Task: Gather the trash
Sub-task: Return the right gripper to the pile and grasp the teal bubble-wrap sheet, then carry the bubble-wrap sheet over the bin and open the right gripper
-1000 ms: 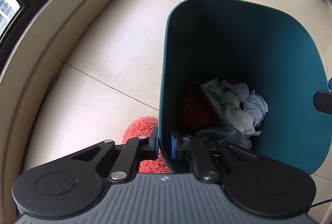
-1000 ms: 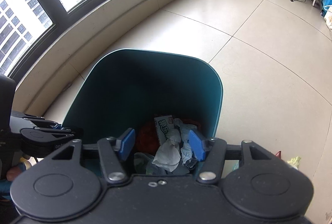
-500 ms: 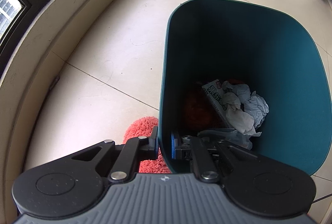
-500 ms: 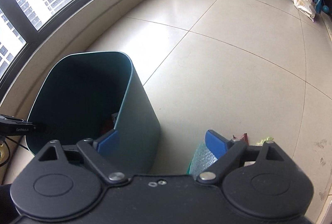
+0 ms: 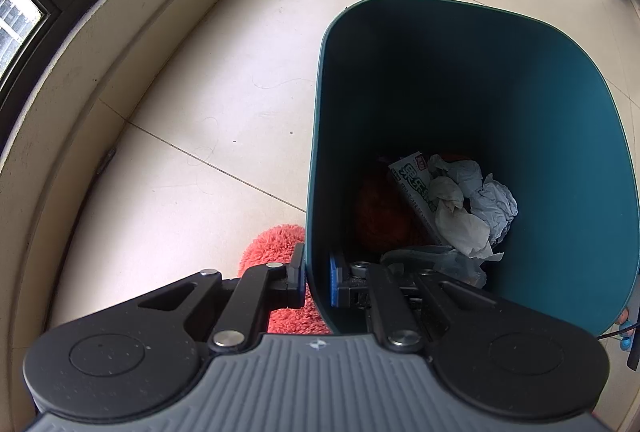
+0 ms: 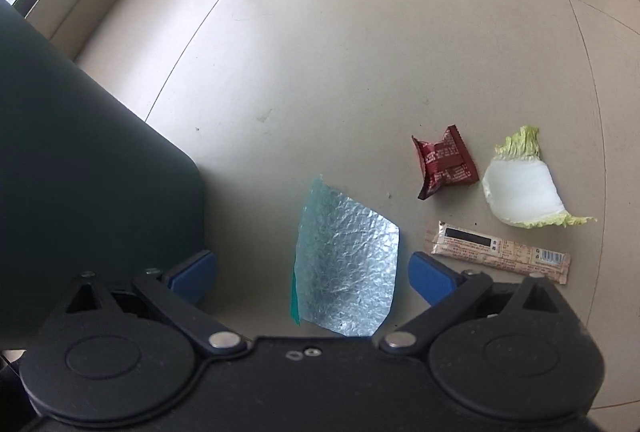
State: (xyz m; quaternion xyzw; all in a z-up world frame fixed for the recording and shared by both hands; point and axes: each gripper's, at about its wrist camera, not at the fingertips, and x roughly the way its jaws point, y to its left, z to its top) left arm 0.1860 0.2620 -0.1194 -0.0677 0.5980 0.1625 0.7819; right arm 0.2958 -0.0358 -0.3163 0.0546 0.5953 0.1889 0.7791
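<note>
Partway through, by my read; bin (image 5: 560, 152) already holds a load — crumpled tissues (image 5: 472, 208), a printed packet (image 5: 416, 184), something dark red at the bottom; four pieces left on the floor (image 6: 360, 52).

Left gripper (image 5: 316, 278): jaws clamped on the bin's near wall, one pad outside, one inside, at 6 o'clock of the rim; it steadies the bin. A red fuzzy thing (image 5: 276, 244) sits just outside the bin by the outer pad; can't tell what it is.

Right gripper (image 6: 312, 274): jaws opening to full spread, nothing pinched; the bubble-wrap sheet (image 6: 346, 264) lies between the pads on the floor, bin wall at 9 o'clock of it.

Also remaining — dark red wrapper (image 6: 444, 164) at 1 o'clock of the sheet; cabbage piece (image 6: 520, 192) beyond it at 2 o'clock; long beige snack wrapper (image 6: 496, 250) at 3 o'clock, near the right pad.

Likely next target: the bubble wrap; thin and flat, so pads probably need to reach the floor to catch an edge.
</note>
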